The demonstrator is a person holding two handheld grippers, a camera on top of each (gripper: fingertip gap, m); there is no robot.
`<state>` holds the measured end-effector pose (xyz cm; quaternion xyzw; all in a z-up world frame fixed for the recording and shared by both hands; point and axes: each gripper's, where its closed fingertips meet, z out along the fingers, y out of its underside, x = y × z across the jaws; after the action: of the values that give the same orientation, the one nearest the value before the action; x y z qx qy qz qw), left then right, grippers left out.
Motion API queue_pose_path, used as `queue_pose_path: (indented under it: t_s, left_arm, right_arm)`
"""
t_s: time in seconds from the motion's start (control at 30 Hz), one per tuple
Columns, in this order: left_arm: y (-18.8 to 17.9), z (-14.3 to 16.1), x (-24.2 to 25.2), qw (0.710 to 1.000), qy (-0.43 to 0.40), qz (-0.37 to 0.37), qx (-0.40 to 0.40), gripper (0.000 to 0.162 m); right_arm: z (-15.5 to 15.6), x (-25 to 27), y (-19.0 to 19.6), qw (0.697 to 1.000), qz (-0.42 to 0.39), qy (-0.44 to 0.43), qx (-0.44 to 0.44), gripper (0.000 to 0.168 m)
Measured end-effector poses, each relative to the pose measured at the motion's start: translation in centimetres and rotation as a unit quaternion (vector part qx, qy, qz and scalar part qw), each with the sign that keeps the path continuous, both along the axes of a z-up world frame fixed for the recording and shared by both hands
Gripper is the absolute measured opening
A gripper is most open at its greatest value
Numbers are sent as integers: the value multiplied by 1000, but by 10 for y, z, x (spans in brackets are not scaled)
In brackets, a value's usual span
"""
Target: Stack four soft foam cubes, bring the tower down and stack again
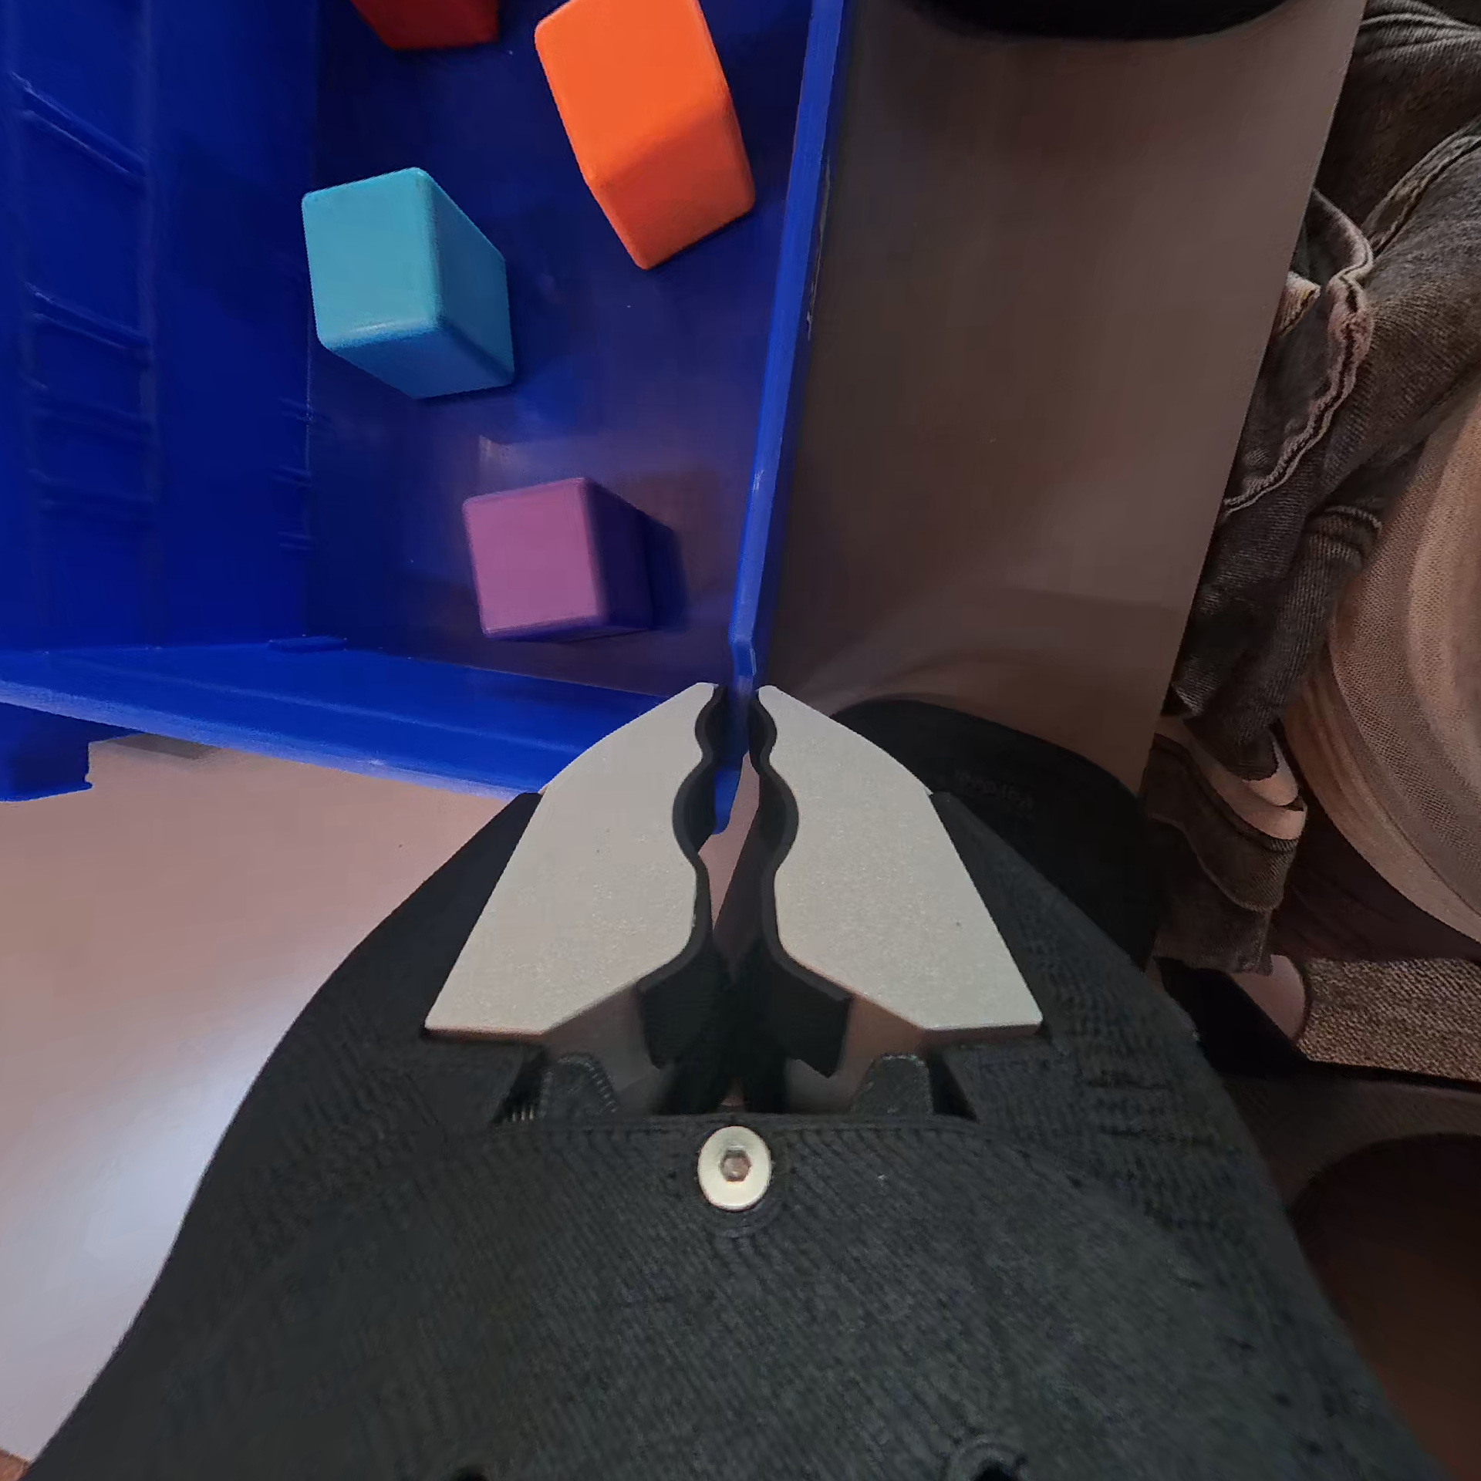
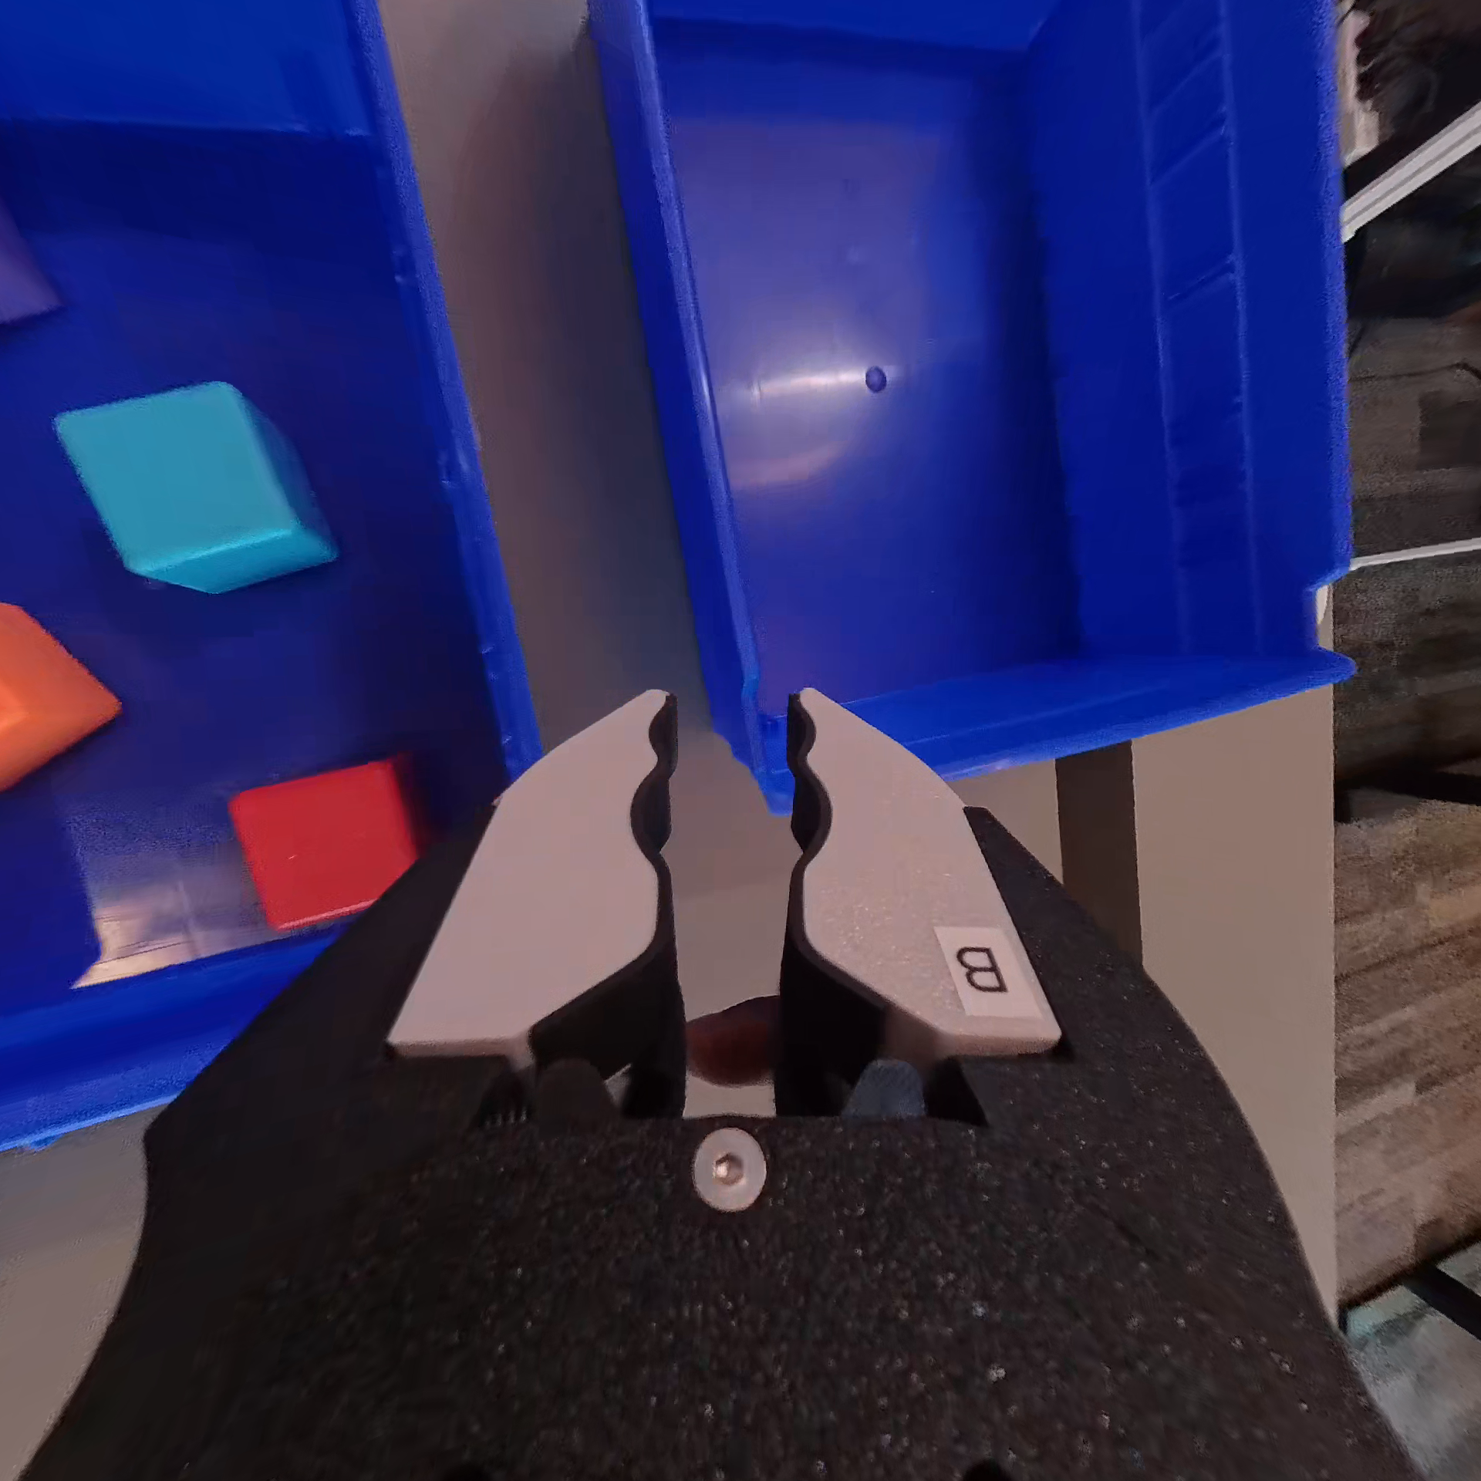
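Four foam cubes lie loose in the bin (image 1: pixel 160 401) ahead-left of both tongs: purple cube (image 1: pixel 553 557) nearest the left tongs (image 1: pixel 737 705), which pinch the bin's wall; right tongs (image 2: pixel 731 705) narrowly apart, empty. Likely light, squashy; grip flat opposite faces gently.

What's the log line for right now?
stage: nothing stacked; cubes: teal, orange, purple, red loose in left bin; right bin: empty; left gripper: nearly shut; right gripper: open, empty

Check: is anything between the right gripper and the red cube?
Only the bin wall: the red cube sits inside it, near the bin's corner, while the right gripper is outside, jaws open. Nothing covers the cube from above.
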<state>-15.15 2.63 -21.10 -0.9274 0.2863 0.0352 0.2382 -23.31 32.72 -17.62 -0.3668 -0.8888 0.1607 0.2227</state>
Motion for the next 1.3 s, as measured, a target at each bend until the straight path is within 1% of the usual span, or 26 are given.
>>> queue_pose_path:
  t_s: [0.07,0.1,0.13,0.17,0.27,0.37,0.47,0.57,0.73,0.8,0.9,0.97,1.0,1.07,1.13,1.17,1.2,1.27,1.3]
  left_arm:
    - [0,0,0,1000,4,2,4,5]
    - [0,0,0,1000,3,5,7,5]
    - [0,0,0,1000,2,6,10,5]
    - [0,0,-1,1000,1,7,13,5]
    - [-4,1,-6,1000,0,8,15,6]
    - [-14,1,-20,1000,15,8,8,6]
    - [-27,1,-45,999,40,22,1,8]
    - [-42,1,-70,998,61,19,-4,9]
    - [-61,3,-131,994,106,25,-13,12]
    - [-66,4,-157,992,125,15,-13,13]
    - [-63,7,-201,987,160,-10,18,16]
    - [-63,9,-222,987,158,-14,32,25]
    - [-63,11,-226,989,143,-7,41,37]
    - [-66,20,-228,993,103,29,50,60]
    - [-69,32,-222,993,67,77,63,84]
    - [-68,40,-217,991,49,101,78,89]
    - [-65,52,-212,984,43,134,106,90]
    - [-52,83,-200,957,46,217,185,89]
    - [-42,96,-180,945,18,243,217,89]
  right_arm:
    - [-15,-4,6,999,-7,-31,32,25]
    - [-22,-4,10,997,-13,-47,53,20]
    - [-28,-3,14,996,-20,-60,71,9]
    - [-31,-3,16,995,-27,-67,74,6]
    - [-32,1,21,994,-59,-77,49,6]
    - [-32,13,35,991,-85,-82,61,7]
    - [-32,29,52,989,-112,-80,59,8]
    - [-32,50,68,988,-129,-70,54,9]
    - [-32,99,95,984,-154,-69,56,9]
    - [-32,121,106,982,-166,-69,58,9]
    - [-32,157,128,973,-209,-75,69,10]
    - [-31,180,144,963,-243,-79,87,11]
    - [-31,190,150,957,-263,-80,94,11]
    - [-28,206,156,944,-309,-77,88,15]
    - [-24,211,147,941,-331,-62,40,30]
    - [-19,208,138,941,-337,-43,7,39]
    - [-12,202,128,939,-343,-18,-31,48]
    - [8,181,106,929,-351,36,-110,63]
    - [20,169,95,922,-354,62,-142,70]
